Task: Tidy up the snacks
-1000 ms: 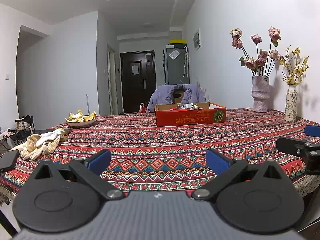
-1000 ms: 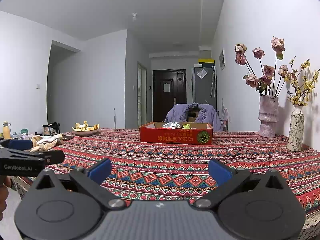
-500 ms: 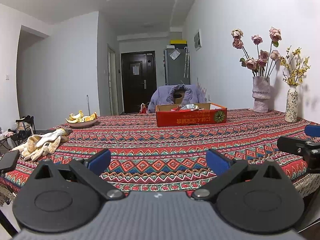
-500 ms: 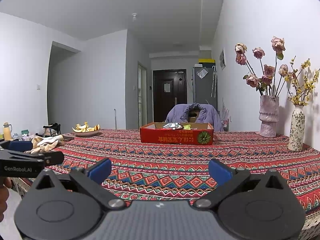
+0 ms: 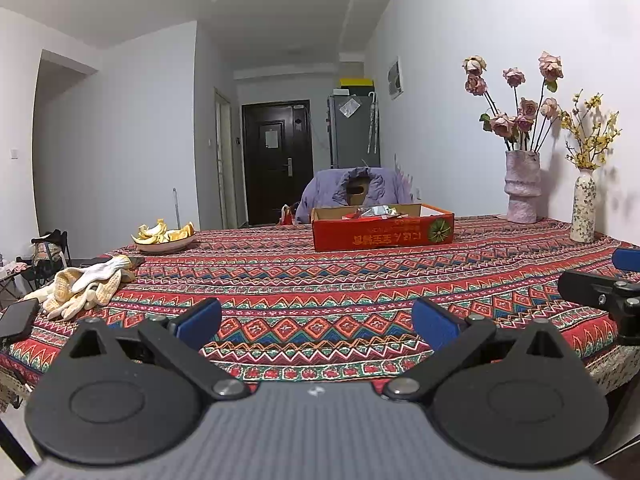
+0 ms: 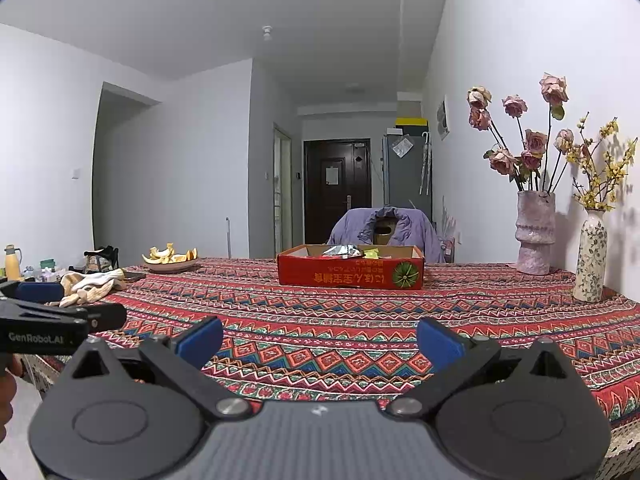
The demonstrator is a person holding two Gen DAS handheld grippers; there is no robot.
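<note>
The left gripper (image 5: 316, 322) hung just above the near edge of the table, its blue-padded jaws spread wide with nothing between them. The right gripper (image 6: 320, 340) sat level beside it, jaws likewise parted and empty; each tool showed at the edge of the other's view. Under both lay the patterned tablecloth (image 5: 320, 280), red with zigzag bands, bare across its near and middle stretch.

Off to the left, near that edge, a dark phone (image 5: 18, 318) lay flat beside a heap of pale work gloves (image 5: 86, 284). Further back on the same side stood a shallow dish of orange peel (image 5: 164, 236).

The red cardboard box (image 5: 382, 232) stood at the far side of the table, well apart from both sets of jaws and roughly straight ahead of them. Snack packets (image 5: 374, 212), one silvery and crumpled, showed over its rim; their number could not be told.

To the right, by the wall, a pink ribbed vase (image 5: 522, 186) held faded roses, and a slim speckled vase (image 5: 583, 206) nearer the camera held yellow sprigs. Behind the box a purple jacket (image 5: 354, 192) was draped over a chair. Beyond it ran a white hallway with a grey fridge (image 5: 352, 130) and a dark door (image 5: 276, 160) at its end.
</note>
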